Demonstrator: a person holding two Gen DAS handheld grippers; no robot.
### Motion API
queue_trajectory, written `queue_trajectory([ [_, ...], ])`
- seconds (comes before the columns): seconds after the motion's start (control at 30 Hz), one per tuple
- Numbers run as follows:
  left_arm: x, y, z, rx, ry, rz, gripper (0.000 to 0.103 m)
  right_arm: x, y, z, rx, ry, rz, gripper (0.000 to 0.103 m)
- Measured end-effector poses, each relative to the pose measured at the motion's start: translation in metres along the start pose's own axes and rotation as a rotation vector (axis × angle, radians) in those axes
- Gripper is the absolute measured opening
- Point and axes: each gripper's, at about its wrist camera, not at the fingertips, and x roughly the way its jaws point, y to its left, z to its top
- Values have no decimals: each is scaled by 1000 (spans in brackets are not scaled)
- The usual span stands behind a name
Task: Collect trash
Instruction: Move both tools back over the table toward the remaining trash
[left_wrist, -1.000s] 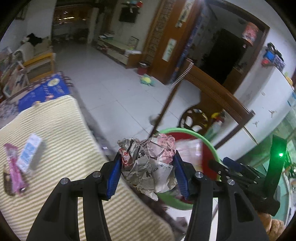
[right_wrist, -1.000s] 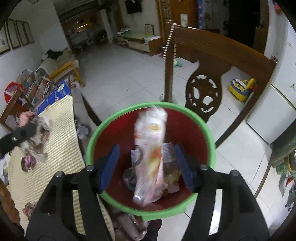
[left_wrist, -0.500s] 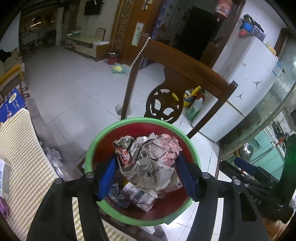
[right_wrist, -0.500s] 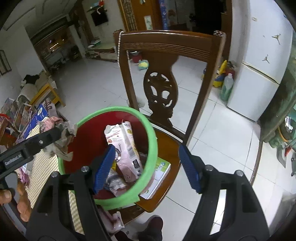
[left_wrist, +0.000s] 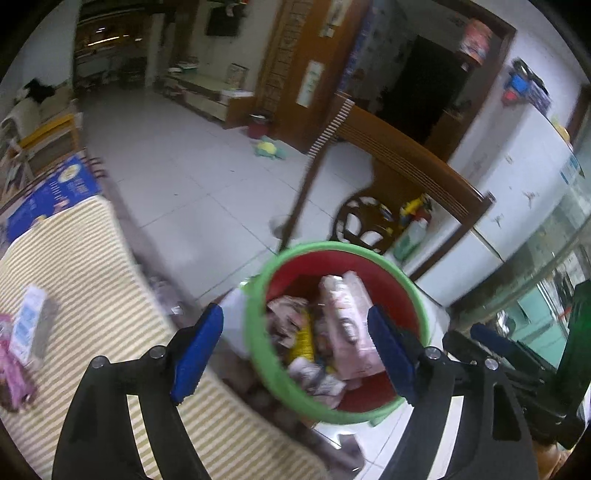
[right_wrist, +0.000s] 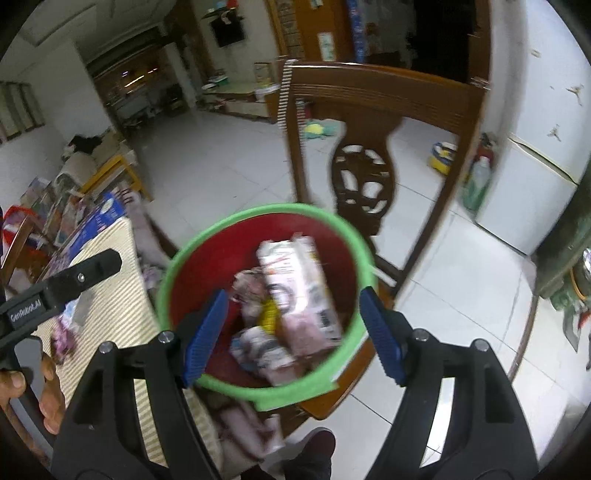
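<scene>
A red bin with a green rim (left_wrist: 258, 354) stands on a wooden chair seat, holding a pink carton (left_wrist: 347, 325), crumpled paper (left_wrist: 286, 317) and other wrappers. My left gripper (left_wrist: 295, 354) hovers over the bin's near side with its jaws opening and nothing between the pads. My right gripper (right_wrist: 293, 336) is open above the same bin (right_wrist: 266, 210), over the pink carton (right_wrist: 299, 288), and grips nothing. On the striped tablecloth at the left lie a white-and-blue packet (left_wrist: 27, 325) and a pink wrapper (left_wrist: 11, 373).
The wooden chair back (right_wrist: 369, 96) rises just behind the bin. The table with the striped cloth (left_wrist: 92, 277) lies to the left, with a blue box (left_wrist: 55, 192) at its far end. A white fridge (right_wrist: 535, 147) stands at the right, and tiled floor stretches beyond.
The left gripper carried the crumpled paper over the bin and let it go, then spread its jaws wide and swung back toward the table. The right gripper's pink carton dropped into the bin.
</scene>
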Motion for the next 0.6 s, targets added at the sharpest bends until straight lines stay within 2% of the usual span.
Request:
queue_trajectory([
  [0.23, -53, 97, -18, -160, -61, 131, 79, 18, 101, -31, -202, 121, 166, 79],
  [0.3, -69, 133, -29, -208, -71, 185, 79, 26, 138, -48, -285, 191, 227, 86],
  [0.43, -96, 194, -56, -285, -71, 285, 79, 31, 199, -84, -410, 287, 319, 87],
  [0.6, -135, 275, -96, -416, -67, 383, 79, 39, 280, -147, -551, 464, 460, 93],
])
